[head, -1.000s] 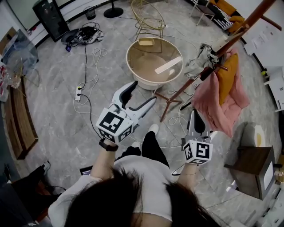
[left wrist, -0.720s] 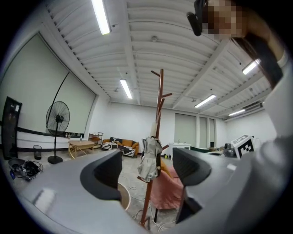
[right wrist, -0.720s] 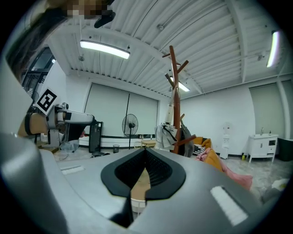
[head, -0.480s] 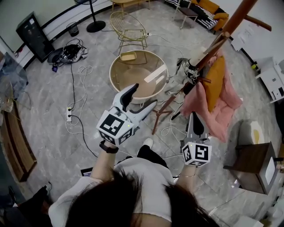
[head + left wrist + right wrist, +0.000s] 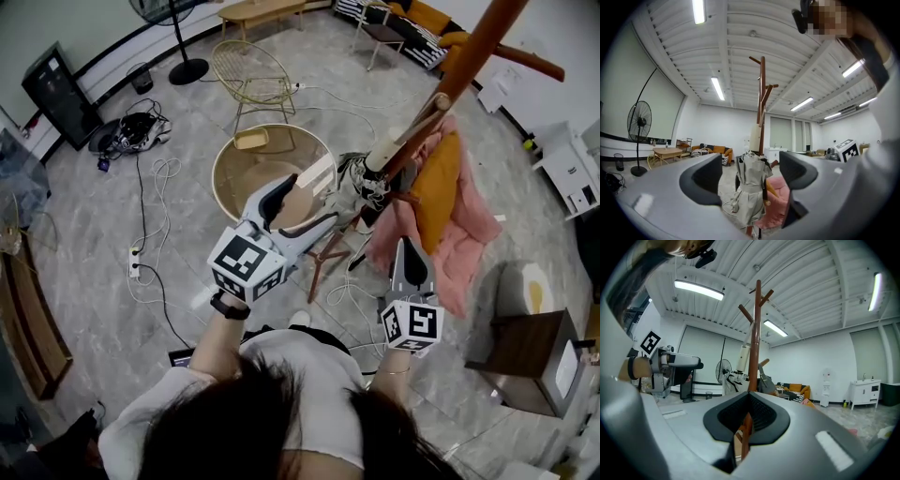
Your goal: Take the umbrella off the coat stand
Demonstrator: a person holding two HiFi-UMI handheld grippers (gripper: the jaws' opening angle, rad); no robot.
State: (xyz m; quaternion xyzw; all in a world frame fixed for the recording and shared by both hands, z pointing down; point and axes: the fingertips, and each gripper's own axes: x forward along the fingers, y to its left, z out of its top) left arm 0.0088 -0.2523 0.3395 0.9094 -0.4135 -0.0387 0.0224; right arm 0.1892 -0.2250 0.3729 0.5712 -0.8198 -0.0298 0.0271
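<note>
**Head view.** We see both tongs held out level toward the coat stand (image 5: 480, 42), its brown pole slanting across the upper right. The left gripper (image 5: 307, 201) shows two jaws well apart. The right gripper (image 5: 408, 251) tapers to a single point. The umbrella (image 5: 359, 174) is a folded grey bundle hanging against the pole, low on it, beside a pink garment (image 5: 473, 225) and a mustard garment (image 5: 436, 187). Both grippers are short of it, touching nothing. A round table (image 5: 223, 164) stands past the left gripper.

**Left gripper view.** The jaws are wide and have just been opening further, and the pads press on nothing. The umbrella (image 5: 750, 192) shows in the gap between them but well beyond, hung on the stand. Its long axis runs near upright, along the pole. The upper end is against the pole and the loose cloth end points down at the floor, with a strap cinched round the middle. A pale cylinder (image 5: 755, 136) sits right above it; it may be the umbrella's handle, but we cannot tell. The pink garment lies just to its right. A fan (image 5: 640, 124) stands far left.

**Right gripper view.** The jaws are closed together, pads meeting at the tips, with nothing held. The pole rises straight beyond the closed tips. The umbrella hangs at the pole's left here, small and partly hidden by the jaws. The left gripper shows at the far left
</note>
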